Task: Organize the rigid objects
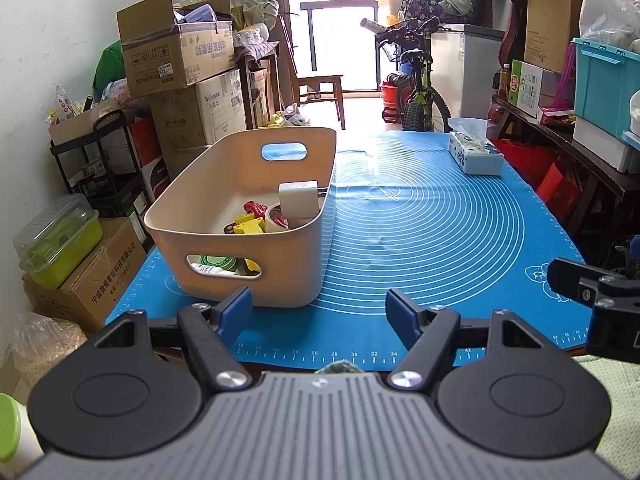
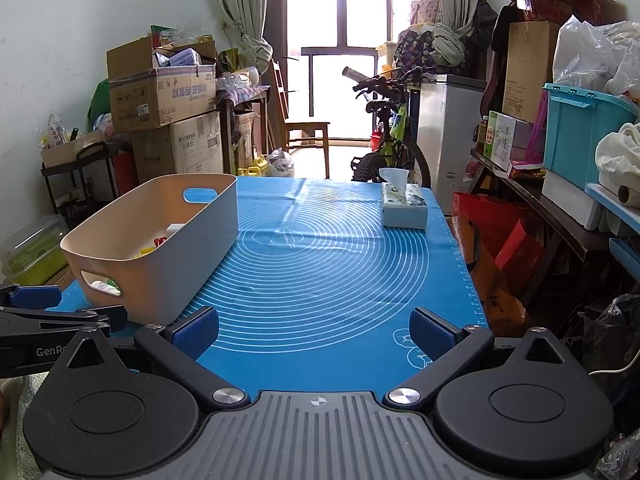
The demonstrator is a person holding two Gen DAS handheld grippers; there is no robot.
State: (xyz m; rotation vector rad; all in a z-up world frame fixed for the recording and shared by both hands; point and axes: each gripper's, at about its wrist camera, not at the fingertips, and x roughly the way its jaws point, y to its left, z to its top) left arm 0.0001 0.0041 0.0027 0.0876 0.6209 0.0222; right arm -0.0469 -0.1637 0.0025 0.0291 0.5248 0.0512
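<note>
Bin (image 1: 256,216), beige plastic with cut-out handles, stands on the blue mat (image 1: 432,232) covering the table, toward the mat's left edge. Inside the bin: white box (image 1: 299,199), roll of tape (image 1: 276,216), red piece (image 1: 254,208), yellow pieces (image 1: 250,226), a green-lidded item showing through the near handle slot. Tissue box (image 1: 476,154) sits well apart from the bin, at the mat's far right corner. Left gripper (image 1: 320,312) hovers just in front of the bin, jaws released, nothing between them. Right gripper (image 2: 316,330) to the bin's right, jaws likewise spread and empty.
</note>
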